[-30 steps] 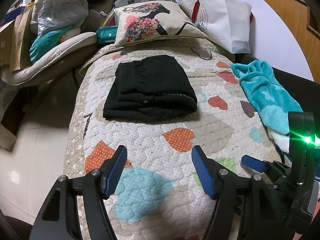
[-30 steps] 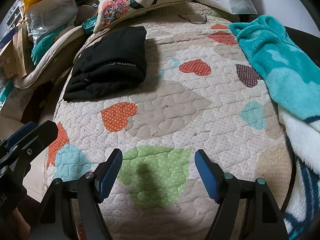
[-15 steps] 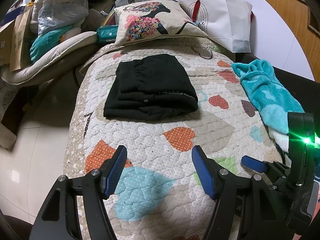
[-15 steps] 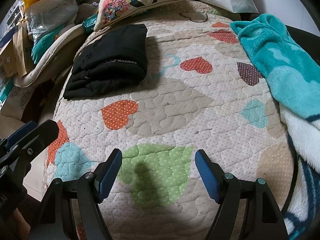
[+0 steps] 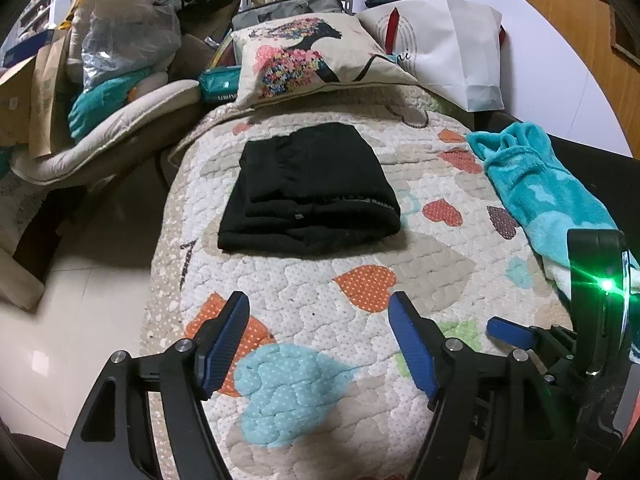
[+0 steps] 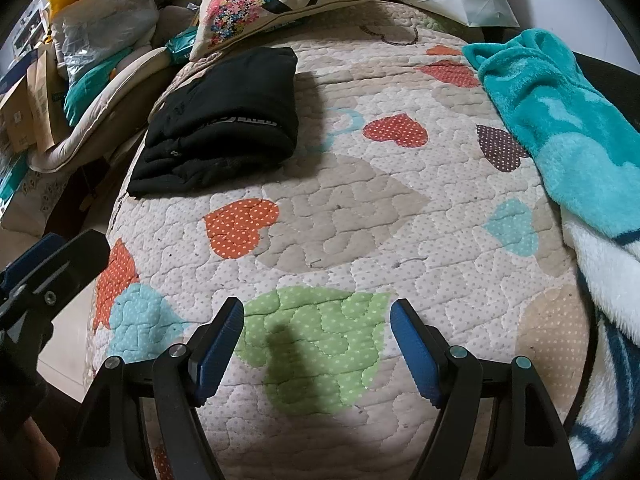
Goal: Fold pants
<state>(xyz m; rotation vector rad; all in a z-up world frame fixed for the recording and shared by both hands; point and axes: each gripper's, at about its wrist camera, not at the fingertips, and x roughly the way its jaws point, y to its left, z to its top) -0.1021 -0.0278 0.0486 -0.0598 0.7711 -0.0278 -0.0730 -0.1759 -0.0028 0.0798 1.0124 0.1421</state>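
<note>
The black pants (image 5: 308,192) lie folded into a compact stack on the heart-patterned quilt (image 5: 400,264), toward its far left; they also show in the right wrist view (image 6: 224,120). My left gripper (image 5: 320,340) is open and empty, held above the near part of the quilt, well short of the pants. My right gripper (image 6: 316,344) is open and empty over a green heart patch, to the right of the left one. The right gripper's body shows at the right edge of the left wrist view (image 5: 592,320).
A floral pillow (image 5: 316,56) and a white paper bag (image 5: 448,44) sit at the quilt's far end. A teal fleece blanket (image 6: 560,120) lies along the right side. Bags, boxes and a cushion (image 5: 100,120) are piled at left, beside tiled floor (image 5: 80,280).
Both grippers have drawn back slightly toward me; the pants look a little farther away. Both stay open and empty. The pants have not moved.
</note>
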